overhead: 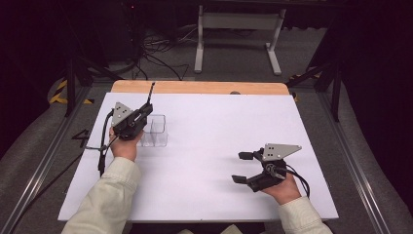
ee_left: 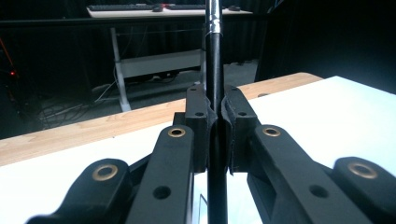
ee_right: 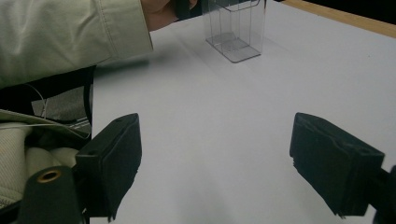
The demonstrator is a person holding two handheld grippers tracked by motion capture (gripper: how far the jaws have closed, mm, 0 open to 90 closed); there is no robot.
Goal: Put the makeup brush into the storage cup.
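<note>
Pen (ee_left: 215,70) pinched tight in the left gripper (ee_left: 215,121), standing upright above the clear box (overhead: 155,130) on the white table (overhead: 209,146). Right gripper (overhead: 246,168) sits well apart, jaws spread wide, holding nothing.

pen (ee_left: 214,70): top cut off by frame | container (ee_right: 236,28): top cut off

Pale cream sleeves (overhead: 109,195); black grippers with grey three-cornered plates (overhead: 278,151).
</note>
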